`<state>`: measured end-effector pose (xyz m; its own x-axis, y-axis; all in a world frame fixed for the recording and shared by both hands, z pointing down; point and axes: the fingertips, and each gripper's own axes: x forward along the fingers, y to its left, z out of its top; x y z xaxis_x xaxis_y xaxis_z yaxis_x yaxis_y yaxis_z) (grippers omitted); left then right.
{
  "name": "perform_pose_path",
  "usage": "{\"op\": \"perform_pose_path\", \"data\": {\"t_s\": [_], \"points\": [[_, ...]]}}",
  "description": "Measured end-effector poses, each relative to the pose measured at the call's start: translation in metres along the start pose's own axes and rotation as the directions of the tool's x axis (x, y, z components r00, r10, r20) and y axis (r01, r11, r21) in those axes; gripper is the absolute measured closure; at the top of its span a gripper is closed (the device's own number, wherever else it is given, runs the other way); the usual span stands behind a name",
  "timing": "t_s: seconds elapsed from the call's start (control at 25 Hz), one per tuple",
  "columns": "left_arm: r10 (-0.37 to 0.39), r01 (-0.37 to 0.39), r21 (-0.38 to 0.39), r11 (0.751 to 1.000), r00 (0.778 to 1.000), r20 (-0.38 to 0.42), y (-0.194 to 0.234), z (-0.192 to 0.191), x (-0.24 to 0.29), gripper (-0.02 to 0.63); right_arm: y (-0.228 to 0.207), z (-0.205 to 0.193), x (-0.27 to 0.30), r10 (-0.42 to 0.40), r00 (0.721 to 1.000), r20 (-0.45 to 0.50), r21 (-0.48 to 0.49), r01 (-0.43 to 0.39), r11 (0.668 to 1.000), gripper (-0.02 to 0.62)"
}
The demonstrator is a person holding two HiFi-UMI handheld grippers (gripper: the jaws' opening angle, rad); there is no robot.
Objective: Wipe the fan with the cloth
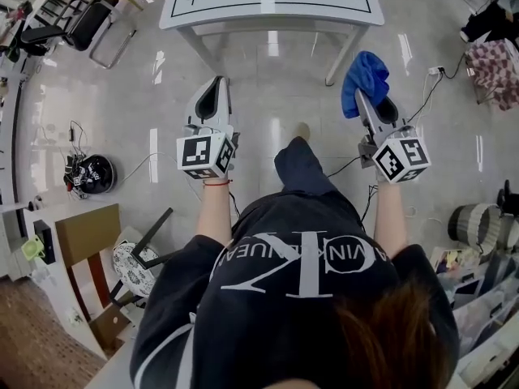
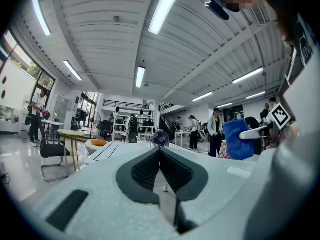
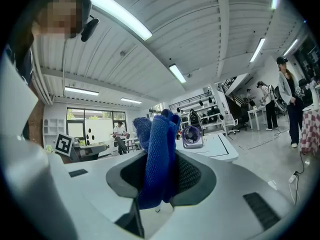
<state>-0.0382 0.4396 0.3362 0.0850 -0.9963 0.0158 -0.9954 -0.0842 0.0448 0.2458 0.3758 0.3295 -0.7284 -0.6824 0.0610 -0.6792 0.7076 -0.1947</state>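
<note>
Right gripper is clamped on the blue cloth; your left gripper is fully closed, empty. Lower centre of the head view, your black shirt reads "CK".

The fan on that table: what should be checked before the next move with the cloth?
1. The cloth is pinched in the fingers of the right gripper: ok.
2. The left gripper is shut and empty: ok.
3. The fan stands upright on the table: ok.
4. The fan is close enough to wipe: not ok, it stands well ahead.
5. The fan blades are stopped: cannot tell.
</note>
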Motion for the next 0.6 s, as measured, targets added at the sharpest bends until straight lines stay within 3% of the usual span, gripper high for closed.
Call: {"op": "perform_pose_path", "data": {"t_s": [0.6], "points": [[-0.028,0.027,-0.031,0.999,0.999,-0.042,0.049,0.000,0.169,0.603,-0.093,0.015,0.139,-0.007,0.999,-0.050,0.035,0.009,0.999,0.465]]}}
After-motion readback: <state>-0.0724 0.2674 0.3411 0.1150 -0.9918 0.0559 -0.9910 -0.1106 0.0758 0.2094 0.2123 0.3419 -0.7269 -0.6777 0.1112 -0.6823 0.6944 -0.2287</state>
